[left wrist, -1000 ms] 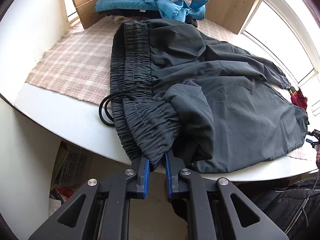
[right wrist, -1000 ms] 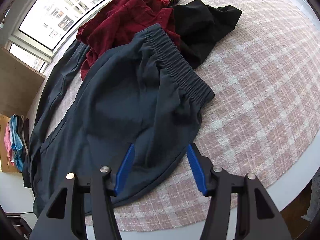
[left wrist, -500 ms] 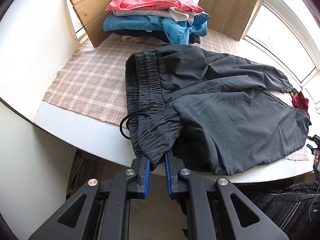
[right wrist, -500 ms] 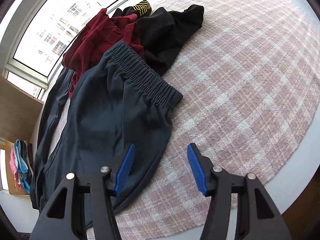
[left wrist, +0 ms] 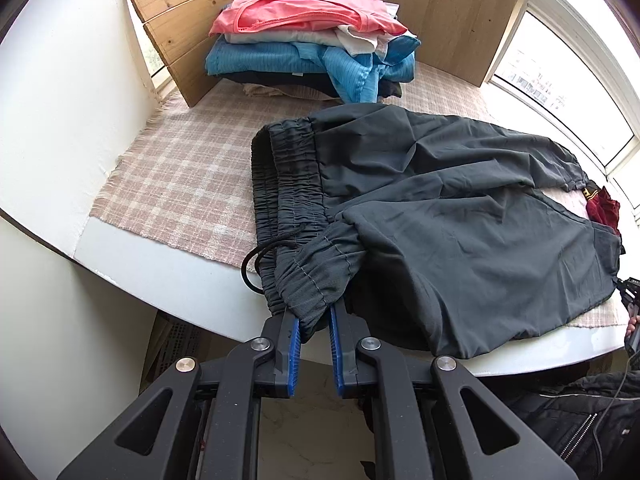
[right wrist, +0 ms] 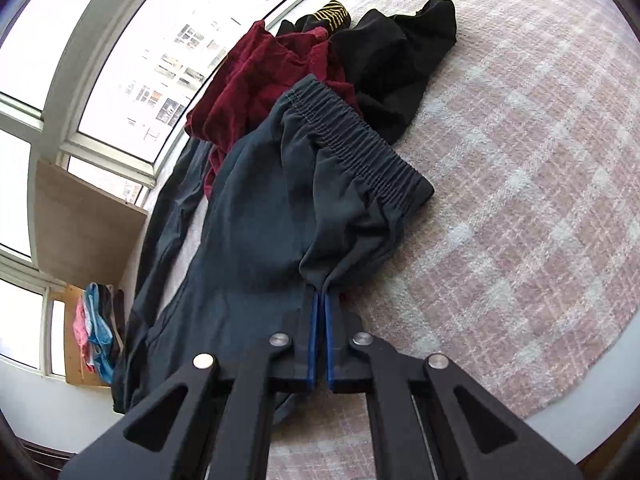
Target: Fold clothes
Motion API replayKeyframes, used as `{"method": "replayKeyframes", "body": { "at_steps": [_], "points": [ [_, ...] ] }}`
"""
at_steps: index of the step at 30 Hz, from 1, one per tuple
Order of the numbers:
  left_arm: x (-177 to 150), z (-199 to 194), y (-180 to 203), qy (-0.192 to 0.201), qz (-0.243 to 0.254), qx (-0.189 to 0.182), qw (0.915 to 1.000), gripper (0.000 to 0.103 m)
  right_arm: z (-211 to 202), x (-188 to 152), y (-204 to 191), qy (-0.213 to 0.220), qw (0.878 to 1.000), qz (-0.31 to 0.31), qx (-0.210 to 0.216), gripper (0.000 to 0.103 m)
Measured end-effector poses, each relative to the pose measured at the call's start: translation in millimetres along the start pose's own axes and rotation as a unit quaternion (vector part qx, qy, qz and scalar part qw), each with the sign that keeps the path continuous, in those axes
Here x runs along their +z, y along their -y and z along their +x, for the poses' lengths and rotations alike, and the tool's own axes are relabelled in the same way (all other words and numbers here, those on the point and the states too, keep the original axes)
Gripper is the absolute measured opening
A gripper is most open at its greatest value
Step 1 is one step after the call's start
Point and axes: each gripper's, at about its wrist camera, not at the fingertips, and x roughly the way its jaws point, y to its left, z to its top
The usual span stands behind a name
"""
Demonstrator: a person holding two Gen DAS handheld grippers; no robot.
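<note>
Between the left fingers: a gathered elastic cuff of the dark grey woven trousers (left wrist: 440, 216) sits clamped between the blue pads of the left gripper (left wrist: 314, 334); the jaws stand narrow, closed on cloth.
Left gripper position: at the near rim of the white round table (left wrist: 160, 276), the held cuff hanging just over the edge.
Just ahead of the left gripper: the trousers' ruched waistband, with a black drawstring loop (left wrist: 260, 256) lying on bare tabletop to the left of the cuff.
Ahead and right of the left gripper: the trouser body spreads flat, one leg folded over the other, reaching toward the window.
Beneath the trousers: a pink-and-white checked woven mat (left wrist: 188, 188).
Far ahead of the left gripper: a folded stack of garments (left wrist: 312, 40), coral on top, white and blue below, dark at the base, set against light wooden boards (left wrist: 400, 4).
Between the right fingers: a pinched fold of the same trousers, taken just below a second elastic cuff; the right gripper (right wrist: 321, 320) is closed fully on that cloth, pads nearly touching.
Ahead of the right gripper: the ribbed cuff lies flat on the checked mat.
Beyond that cuff: a crumpled dark red garment (right wrist: 256, 80) and a black garment (right wrist: 396, 60), touching each other, near the window frame.
Far left of the right gripper: the folded stack, small and distant.
</note>
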Motion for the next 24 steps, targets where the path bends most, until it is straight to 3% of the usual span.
{"method": "replayKeyframes", "body": {
  "at_steps": [2, 6, 8, 13, 18, 24],
  "points": [
    [3.5, -5.2, -1.6, 0.004, -0.005, -0.002, 1.0, 0.011, -22.0, 6.8, -2.0, 0.02, 0.999, 0.016, 0.029, 0.003],
    [8.8, -16.8, -1.0, 0.013, -0.002, -0.006, 0.9999, 0.011, -62.1, 14.6, -15.7, 0.065, 0.997, 0.01, 0.04, 0.003],
    [8.2, -20.9, -1.6, 0.019, -0.008, -0.01, 0.9997, 0.011, -48.4, 18.5, -38.4, 0.067, 0.998, -0.009, 0.014, 0.003],
    [-1.5, -28.8, -14.2, 0.03, -0.051, -0.02, 0.998, 0.011, -40.3, 41.0, -61.9, 0.097, 0.994, 0.026, 0.041, 0.003],
    [-11.1, -36.4, -30.2, 0.039, -0.095, -0.019, 0.9945, 0.012, -41.8, 58.3, -87.1, 0.109, 0.994, -0.017, -0.005, 0.003],
    [-30.3, -2.5, -43.5, -0.02, -0.125, -0.023, 0.9917, 0.012, -27.0, 54.1, -83.1, 0.098, 0.995, -0.008, -0.037, 0.002]
  ]
}}
